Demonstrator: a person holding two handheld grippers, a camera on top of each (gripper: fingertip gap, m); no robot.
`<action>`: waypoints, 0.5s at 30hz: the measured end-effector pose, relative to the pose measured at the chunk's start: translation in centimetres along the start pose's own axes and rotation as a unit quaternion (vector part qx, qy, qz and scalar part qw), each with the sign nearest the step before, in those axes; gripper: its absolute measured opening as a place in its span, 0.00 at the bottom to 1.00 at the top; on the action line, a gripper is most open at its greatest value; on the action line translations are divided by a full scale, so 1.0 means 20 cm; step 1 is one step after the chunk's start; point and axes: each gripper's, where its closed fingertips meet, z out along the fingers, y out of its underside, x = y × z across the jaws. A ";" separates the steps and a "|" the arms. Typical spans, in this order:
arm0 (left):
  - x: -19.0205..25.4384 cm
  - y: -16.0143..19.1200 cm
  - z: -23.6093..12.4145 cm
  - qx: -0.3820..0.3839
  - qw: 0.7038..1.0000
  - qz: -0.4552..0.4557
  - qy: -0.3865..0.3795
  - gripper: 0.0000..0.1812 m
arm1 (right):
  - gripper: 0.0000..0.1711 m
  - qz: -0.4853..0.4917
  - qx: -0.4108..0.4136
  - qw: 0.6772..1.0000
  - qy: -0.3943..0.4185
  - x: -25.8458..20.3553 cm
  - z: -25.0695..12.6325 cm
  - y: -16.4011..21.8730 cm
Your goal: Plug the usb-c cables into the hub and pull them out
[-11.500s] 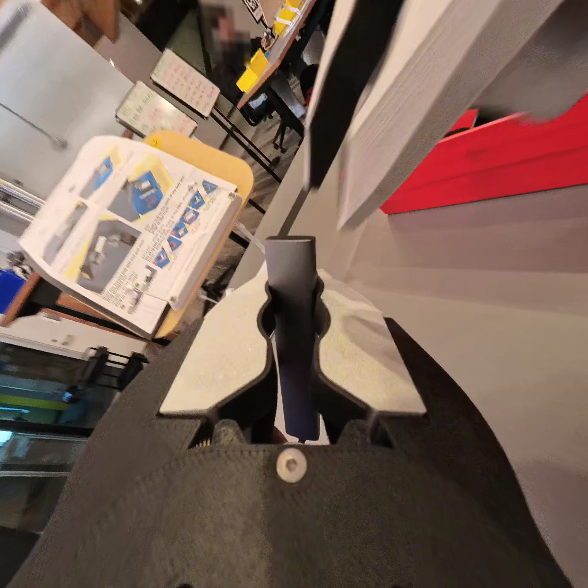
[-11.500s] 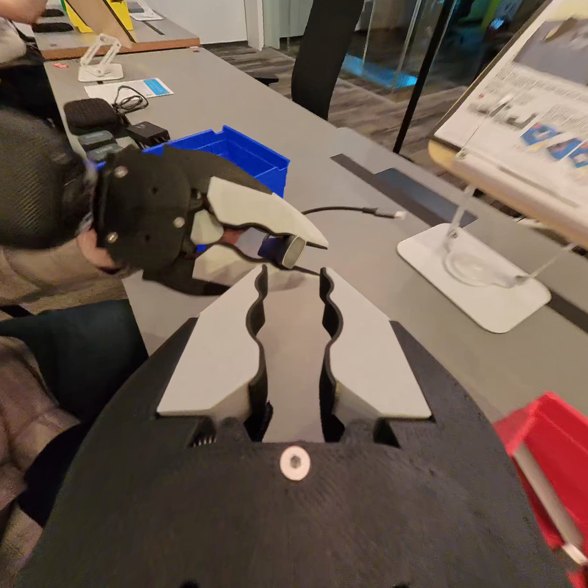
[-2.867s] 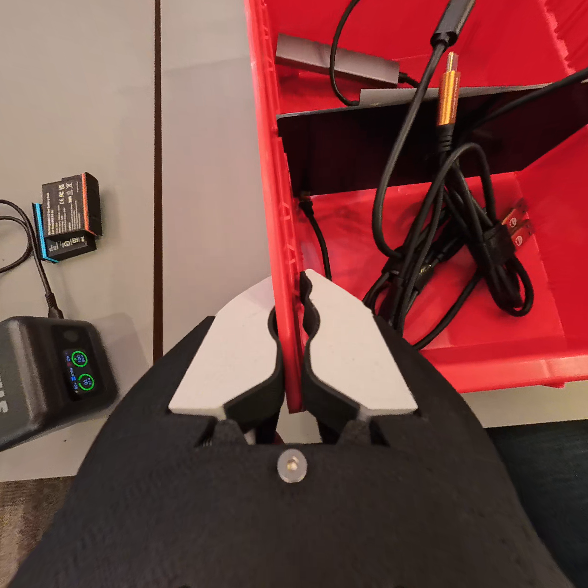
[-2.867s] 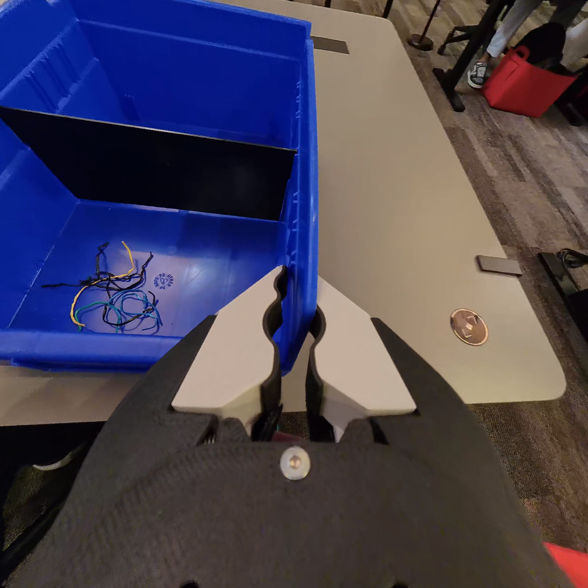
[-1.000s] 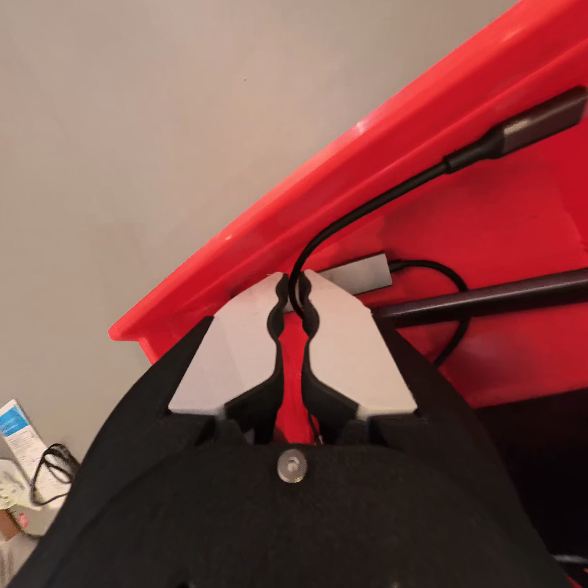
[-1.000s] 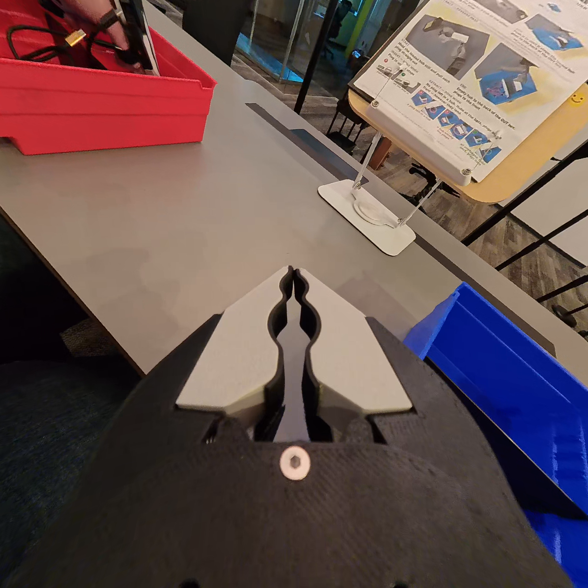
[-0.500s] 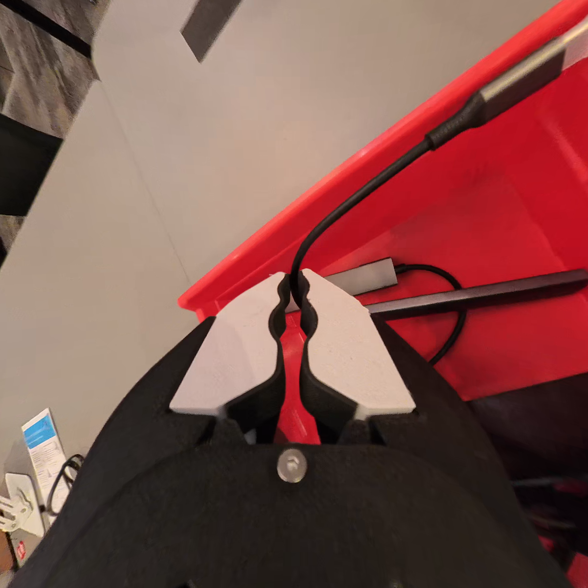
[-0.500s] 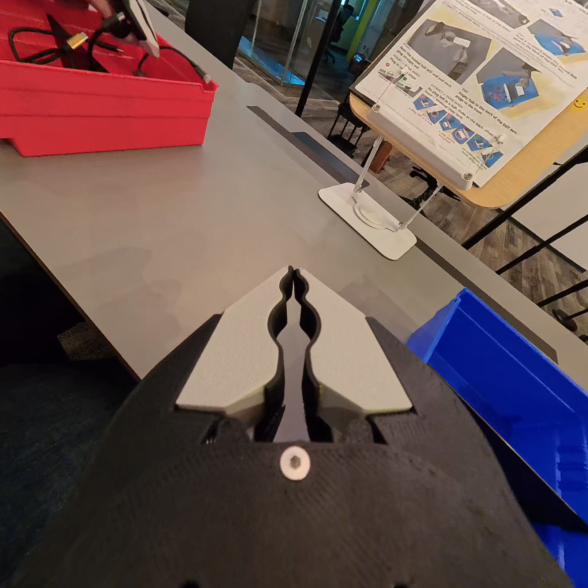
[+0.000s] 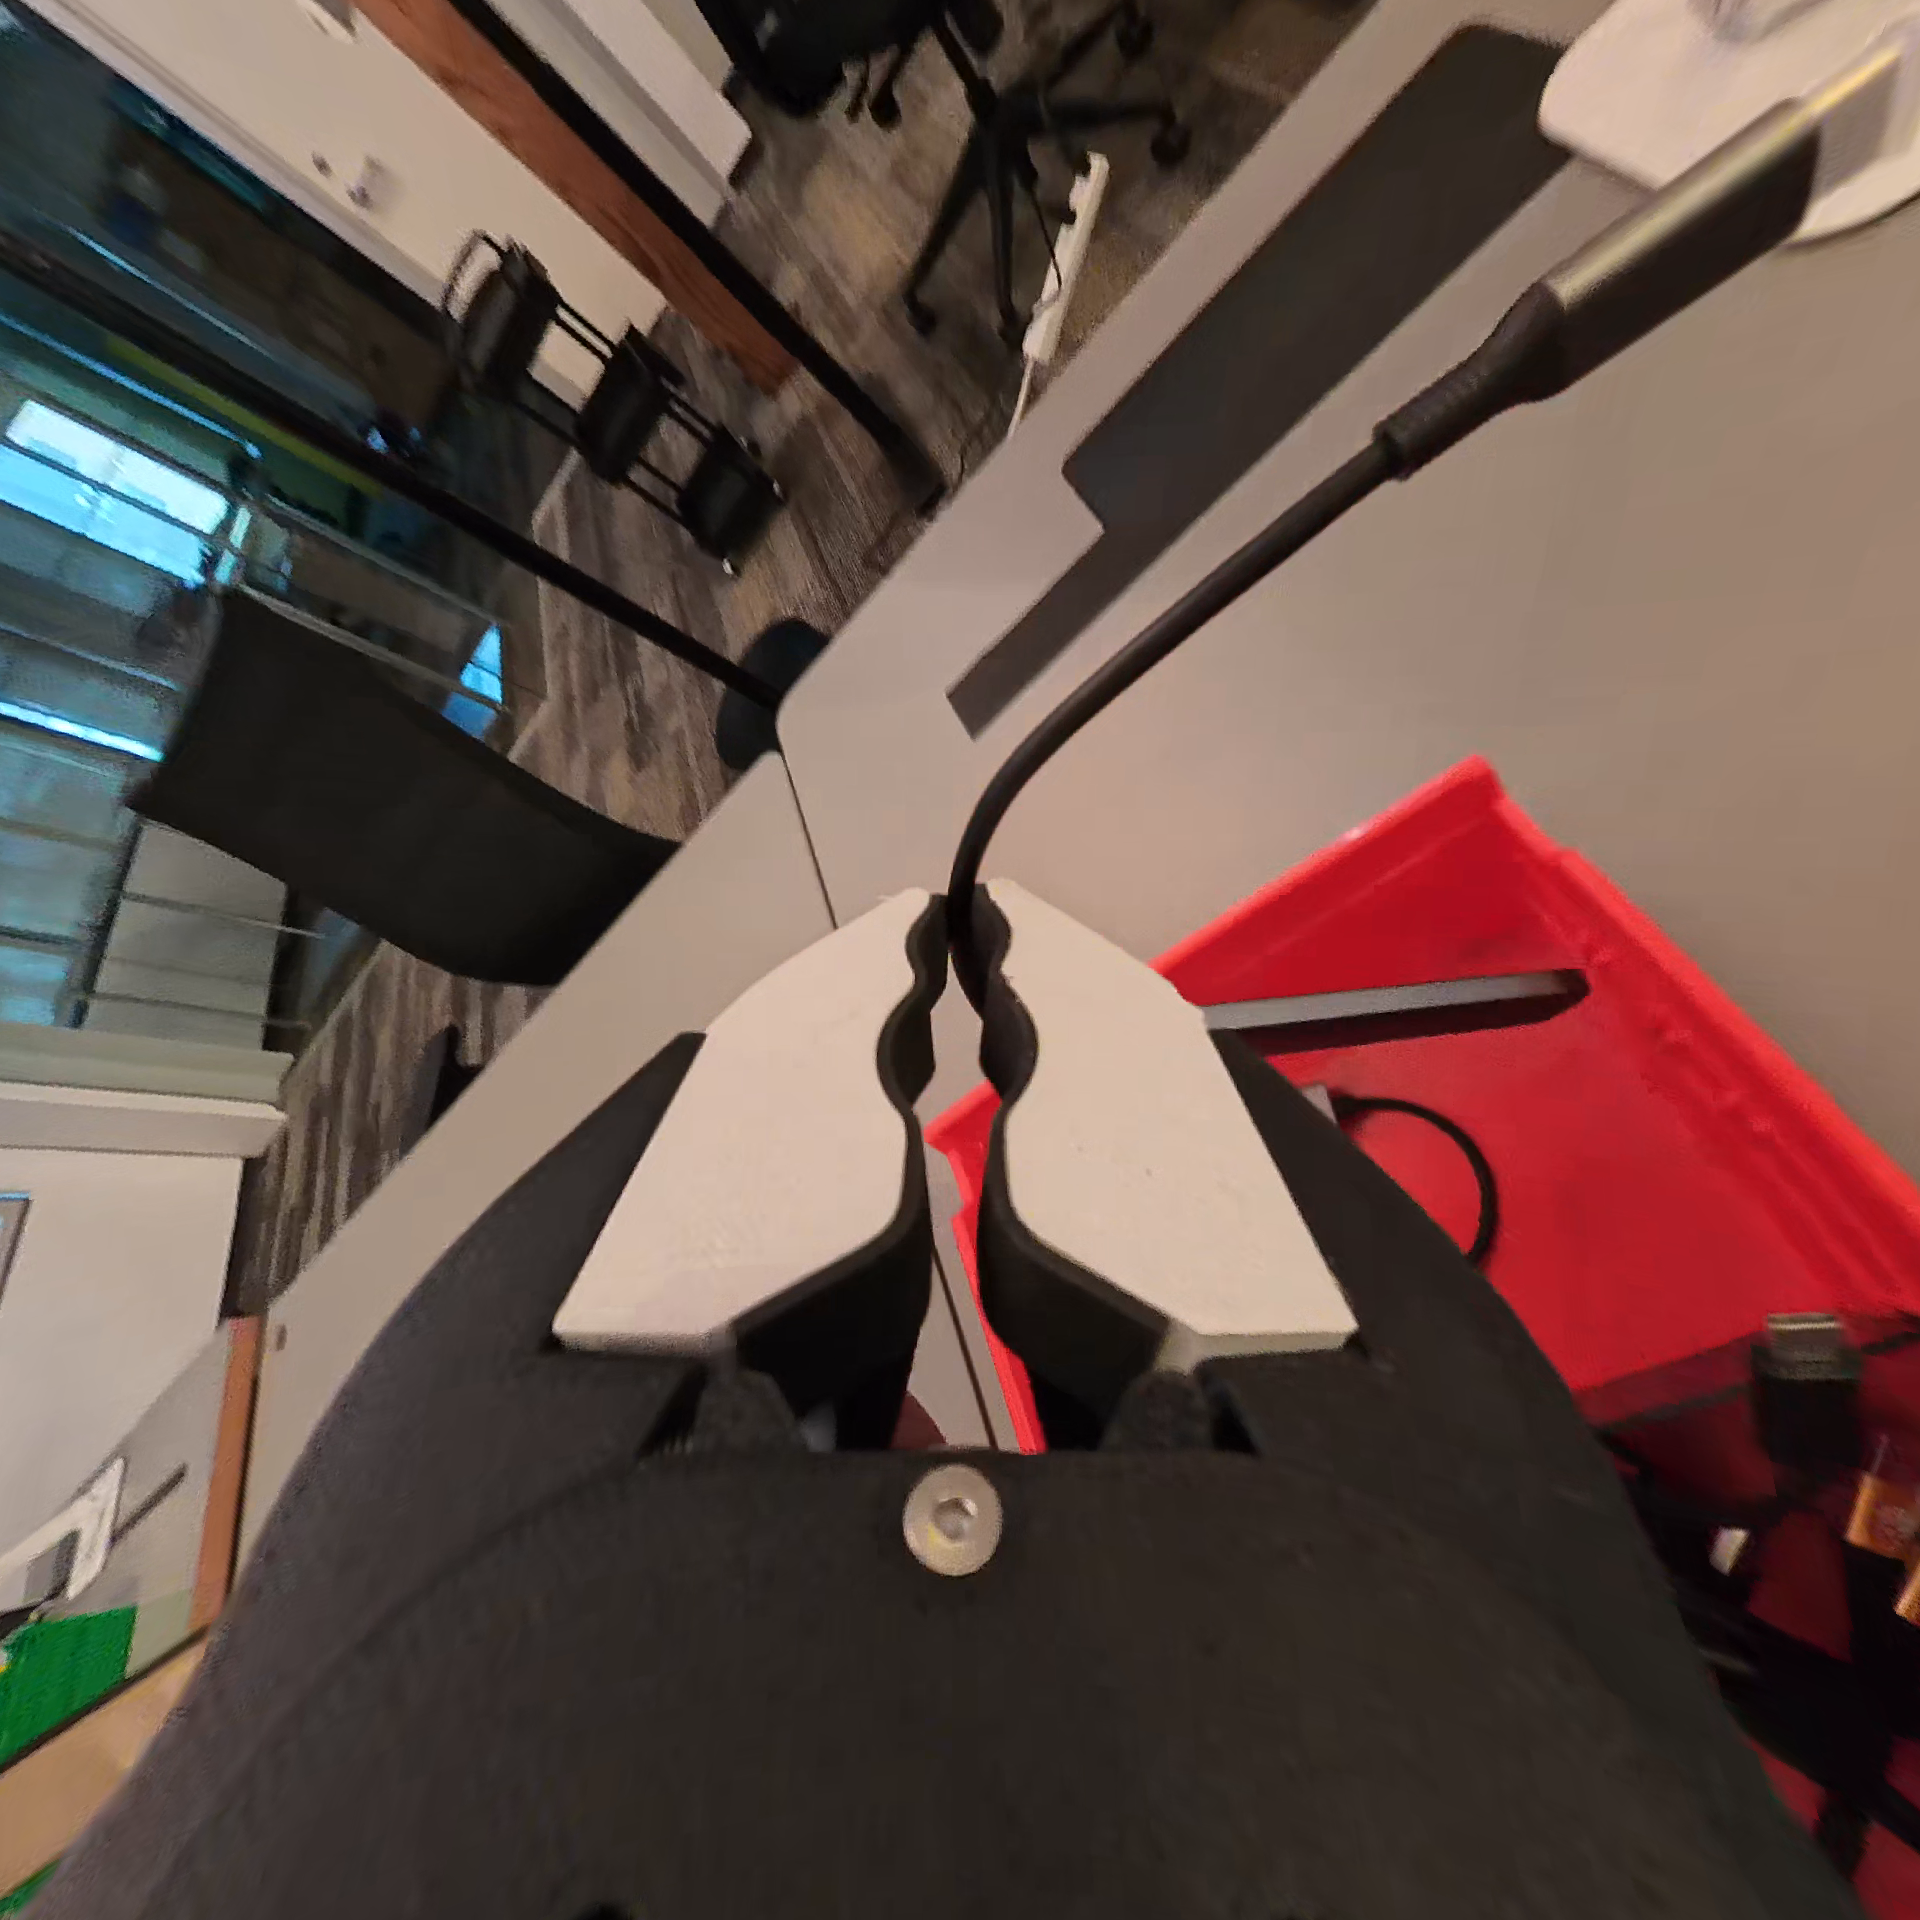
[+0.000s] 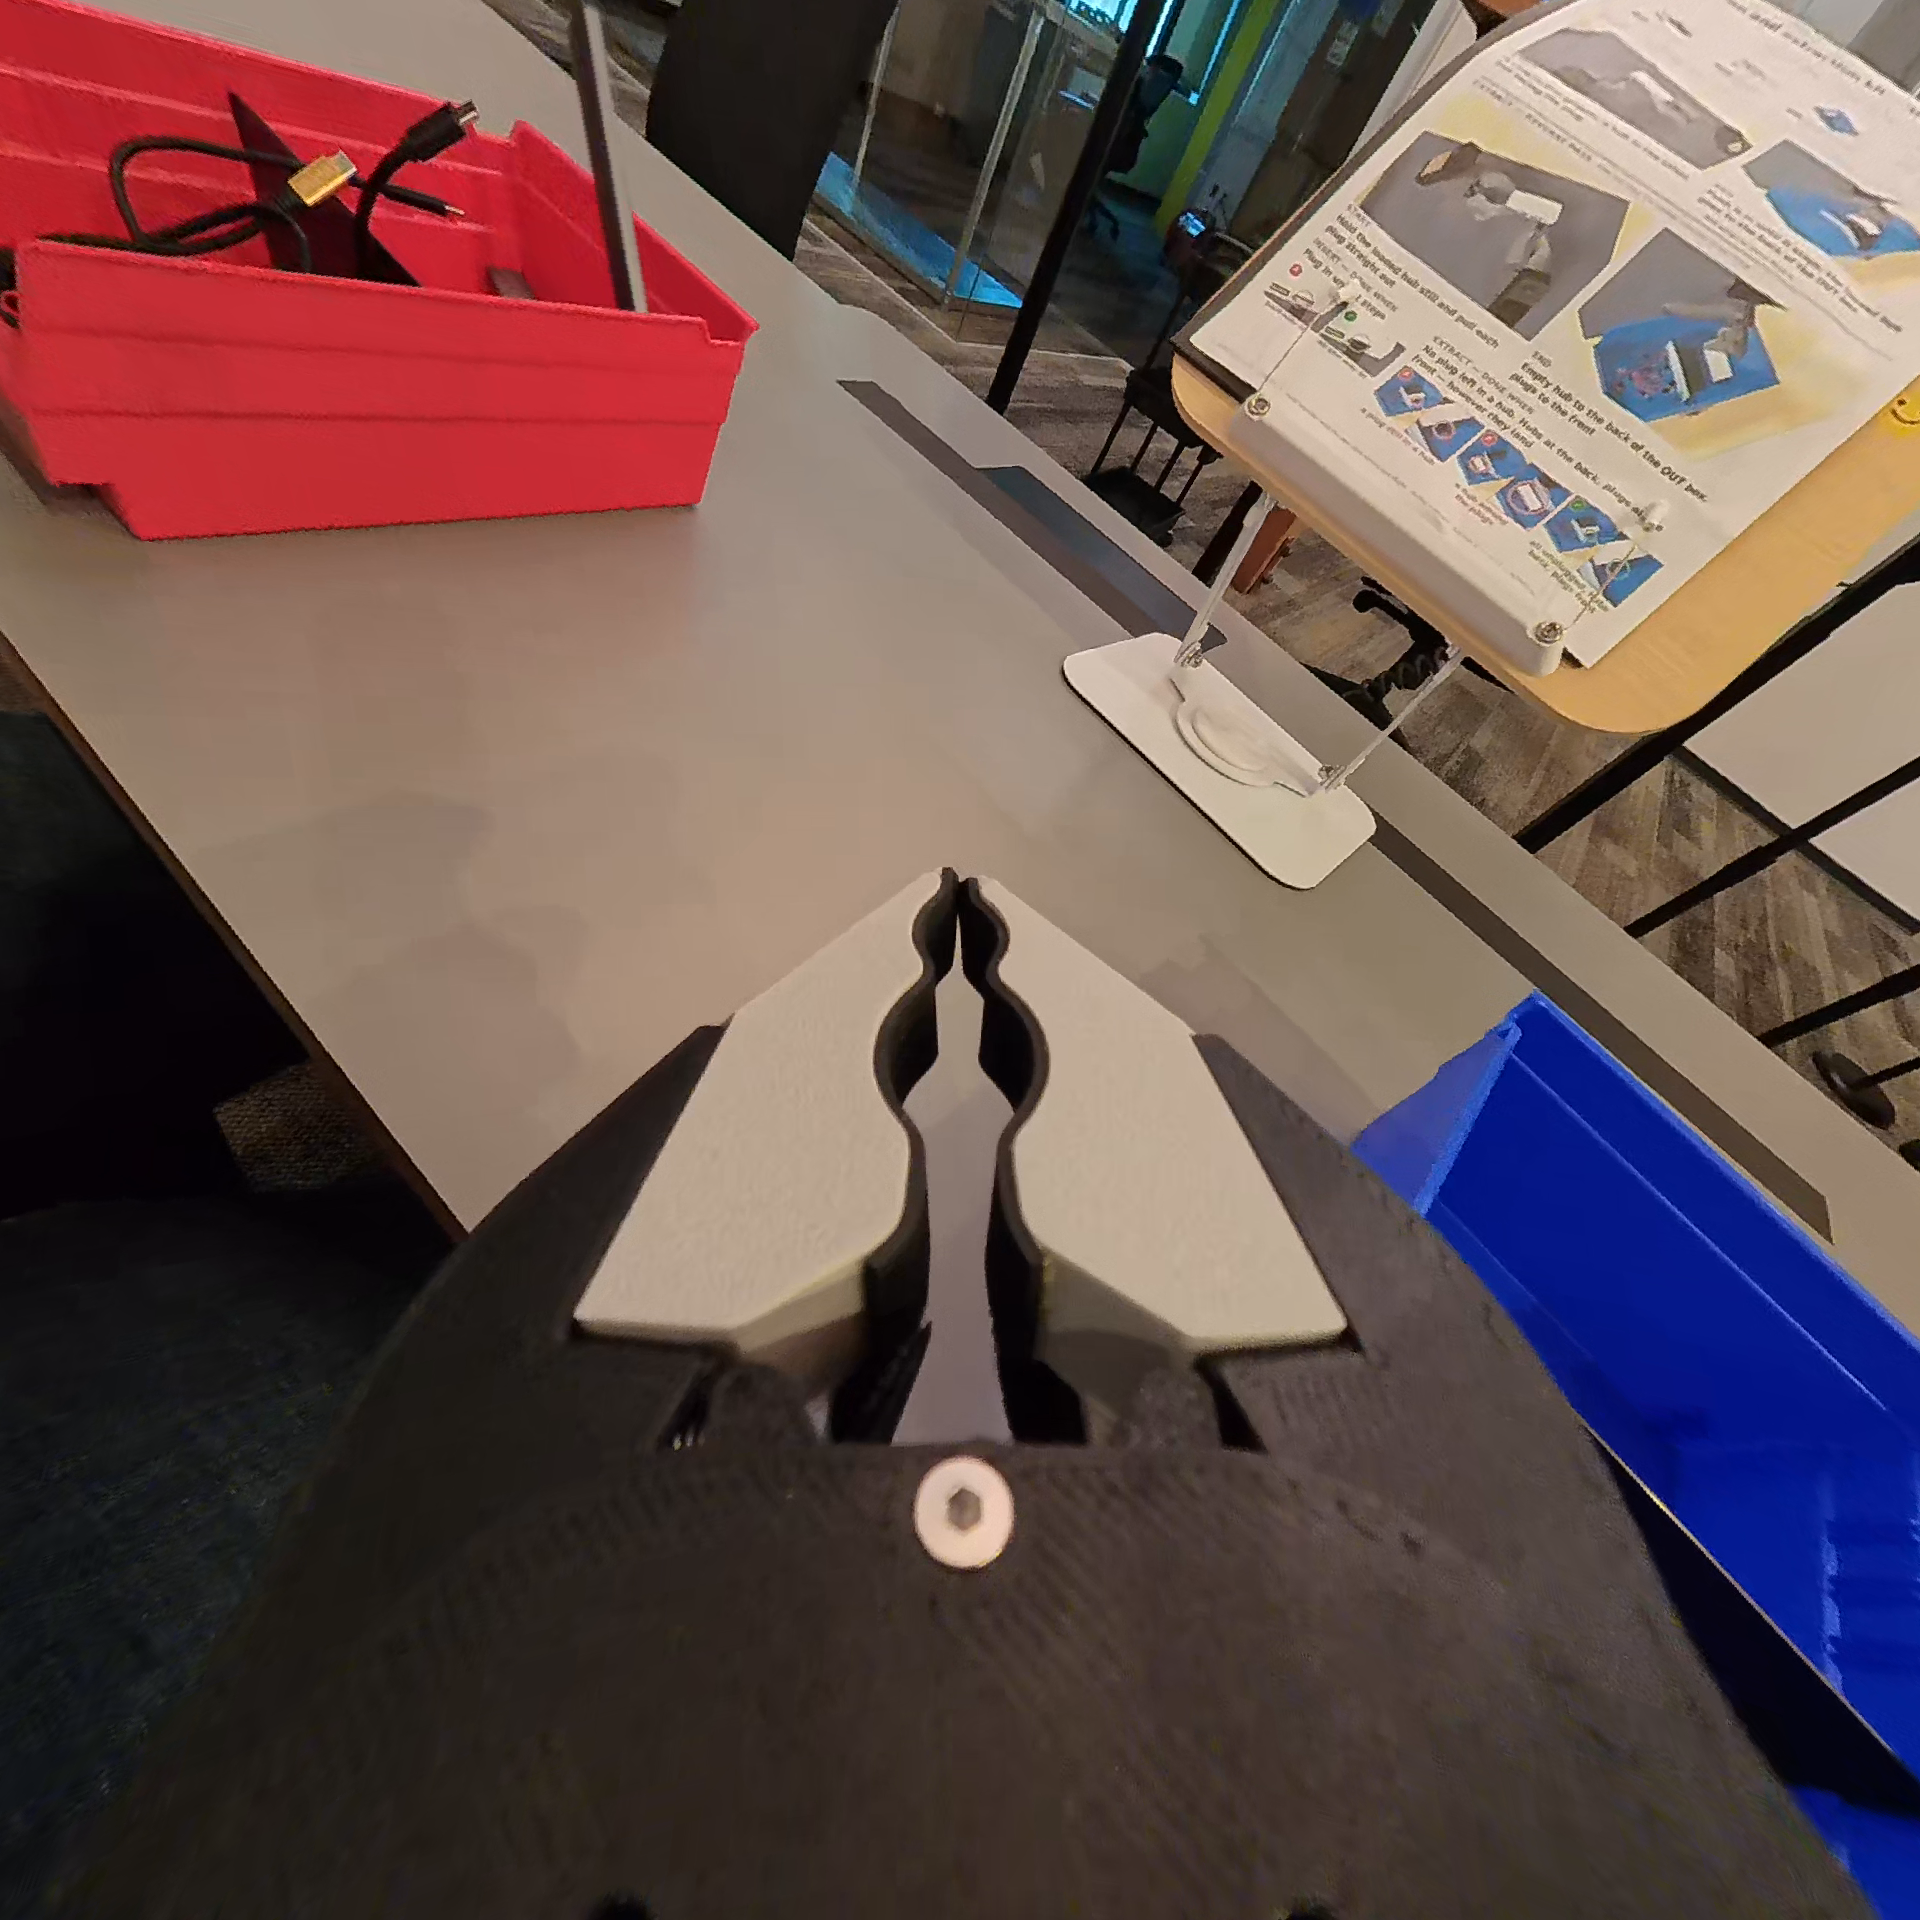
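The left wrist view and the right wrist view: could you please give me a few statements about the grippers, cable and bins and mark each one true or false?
1. The left gripper is shut on a black cable. True.
2. The right gripper holds a cable. False: its tips meet with nothing between them.
3. The red bin stands on the grey table. True.
4. The red bin is empty. False: black cables lie in it, one with a gold plug.
5. The held cable's plug end is pushed into a hub. False: it sticks up free in the air, above the table.
6. A blue bin lies beside the right gripper. True.
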 end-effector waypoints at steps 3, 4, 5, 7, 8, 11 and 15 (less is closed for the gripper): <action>-0.03 -0.16 -0.11 0.033 0.999 0.020 -0.018 0.02 | 0.00 0.000 0.002 1.000 -0.001 -0.01 0.00 -0.01; -0.03 -0.22 -0.15 0.045 0.998 0.028 -0.025 0.02 | 0.00 0.000 0.003 1.000 -0.001 -0.01 0.00 -0.01; -0.03 -0.28 -0.19 0.055 0.997 0.037 -0.031 0.02 | 0.00 0.000 0.003 1.000 -0.001 -0.01 -0.01 -0.01; 0.01 -0.40 -0.26 0.077 0.995 0.052 -0.030 0.02 | 0.00 0.001 0.004 1.000 -0.002 -0.02 -0.01 -0.01; 0.03 -0.46 -0.30 0.091 0.994 0.057 -0.027 0.02 | 0.00 0.001 0.005 1.000 -0.003 -0.02 -0.01 -0.01; 0.16 -0.60 -0.37 0.115 0.990 0.087 -0.004 0.02 | 0.00 0.001 0.008 1.000 -0.004 -0.02 -0.02 -0.01; 0.40 -0.76 -0.40 0.133 0.982 0.131 0.039 0.02 | 0.00 0.002 0.011 1.000 -0.006 -0.03 -0.03 0.00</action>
